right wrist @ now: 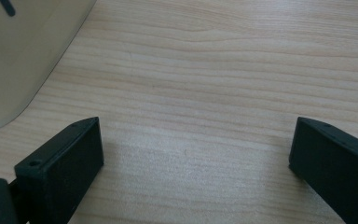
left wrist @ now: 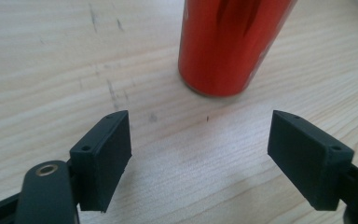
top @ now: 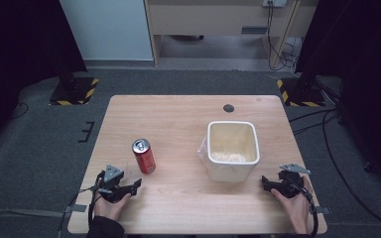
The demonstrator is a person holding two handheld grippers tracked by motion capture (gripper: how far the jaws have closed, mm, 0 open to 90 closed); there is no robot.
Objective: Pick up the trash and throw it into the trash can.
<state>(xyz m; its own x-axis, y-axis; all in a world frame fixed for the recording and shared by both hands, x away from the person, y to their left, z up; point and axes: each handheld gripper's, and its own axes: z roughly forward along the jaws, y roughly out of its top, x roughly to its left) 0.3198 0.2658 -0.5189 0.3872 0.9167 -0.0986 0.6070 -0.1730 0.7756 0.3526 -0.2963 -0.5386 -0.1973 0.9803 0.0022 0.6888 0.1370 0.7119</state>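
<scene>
A red drink can (top: 144,155) stands upright on the wooden table (top: 178,119), left of centre. My left gripper (top: 135,186) rests on the table just in front of it, jaws open with bare wood between them; in the left gripper view the can (left wrist: 230,44) stands a short way beyond the open left gripper (left wrist: 200,154). A white square tub (top: 231,149) with pale crumbly contents sits right of centre. My right gripper (top: 265,182) lies near the tub's front right corner, open and empty. In the right gripper view the tub's wall (right wrist: 23,60) is at the upper left of the right gripper (right wrist: 196,163).
A clear plastic bag edge (top: 203,148) shows against the tub's left side. A dark round grommet (top: 228,108) sits near the table's far edge. Beyond the table, black stands with yellow-striped bases (top: 74,89) and floor cables (top: 327,129) stand on grey carpet.
</scene>
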